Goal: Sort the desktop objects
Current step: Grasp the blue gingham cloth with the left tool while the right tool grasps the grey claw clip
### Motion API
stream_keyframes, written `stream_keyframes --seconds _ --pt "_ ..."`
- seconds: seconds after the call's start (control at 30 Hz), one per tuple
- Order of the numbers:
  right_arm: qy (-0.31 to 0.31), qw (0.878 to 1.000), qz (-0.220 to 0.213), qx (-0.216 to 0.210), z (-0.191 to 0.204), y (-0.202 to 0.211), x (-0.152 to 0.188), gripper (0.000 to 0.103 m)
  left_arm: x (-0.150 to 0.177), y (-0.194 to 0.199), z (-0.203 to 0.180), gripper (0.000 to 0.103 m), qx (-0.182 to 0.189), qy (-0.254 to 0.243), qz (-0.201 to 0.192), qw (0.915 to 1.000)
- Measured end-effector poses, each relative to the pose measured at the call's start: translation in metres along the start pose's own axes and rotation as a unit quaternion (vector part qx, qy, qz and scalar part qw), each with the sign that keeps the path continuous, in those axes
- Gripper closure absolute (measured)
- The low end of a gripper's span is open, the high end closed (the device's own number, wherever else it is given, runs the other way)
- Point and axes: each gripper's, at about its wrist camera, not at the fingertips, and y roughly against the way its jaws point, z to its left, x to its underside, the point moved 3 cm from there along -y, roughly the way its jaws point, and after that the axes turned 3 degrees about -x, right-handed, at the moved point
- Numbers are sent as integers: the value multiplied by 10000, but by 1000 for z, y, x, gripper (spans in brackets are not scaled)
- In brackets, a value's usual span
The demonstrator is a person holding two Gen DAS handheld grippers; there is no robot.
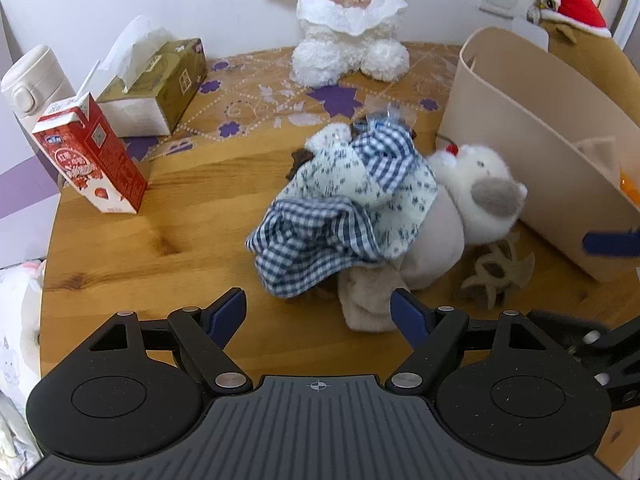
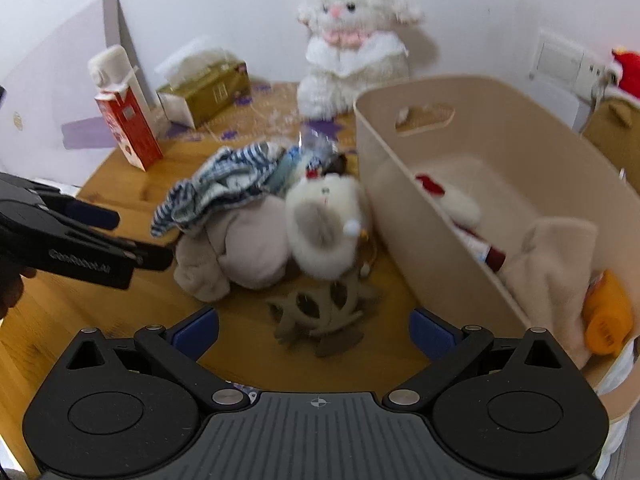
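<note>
Wood, honey-coloured, makes the table (image 1: 132, 240), with a purple-flowered mat (image 1: 280, 96) at the back. On its right side stands a beige bin (image 2: 420, 216) holding a cream cloth (image 2: 548, 256), an orange thing (image 2: 608, 320) and a white-and-red toy (image 2: 452, 204). A white lamb (image 1: 344, 24) sits against the wall. In the middle, just left of the bin, lies a heap: a plush (image 1: 484, 192) with a grey ear, face against the bin's wall, under a checked cloth (image 1: 316, 240) and a flowered cloth (image 1: 360, 176). A tan cut-out piece (image 2: 320, 316) lies at the heap's near edge. At the far left stand a tissue box (image 1: 160, 88), a red carton (image 1: 92, 160) and a white flask (image 1: 36, 80). The left gripper (image 1: 318, 314) is spread wide, empty, short of the heap. The right gripper (image 2: 314, 330) is likewise spread and empty, either side of the cut-out piece.
</note>
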Motion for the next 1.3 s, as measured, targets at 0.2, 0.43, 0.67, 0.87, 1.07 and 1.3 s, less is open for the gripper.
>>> stream_keyframes --seconds 0.2,0.43,0.67,0.87,1.07,1.3 --pt "-54 9996 246 135 0 -23 1 0 -16 -1 1 22 37 172 -411 9990" --pt "-36 9981 538 294 -1 -44 1 0 -23 -21 -7 22 21 51 -329 9994" --pt "-198 9978 520 359 1 -52 -5 0 -32 -32 -15 22 -71 100 -703 9975" --pt "-14 9985 426 349 3 -57 -9 28 -34 -38 -17 44 220 -43 -865 9960" --pt "89 9986 414 304 4 -54 -7 43 -35 -38 -15 66 498 33 -682 9964" --pt "11 9992 294 262 4 -44 -5 43 -32 -30 -11 77 566 36 -623 9964"
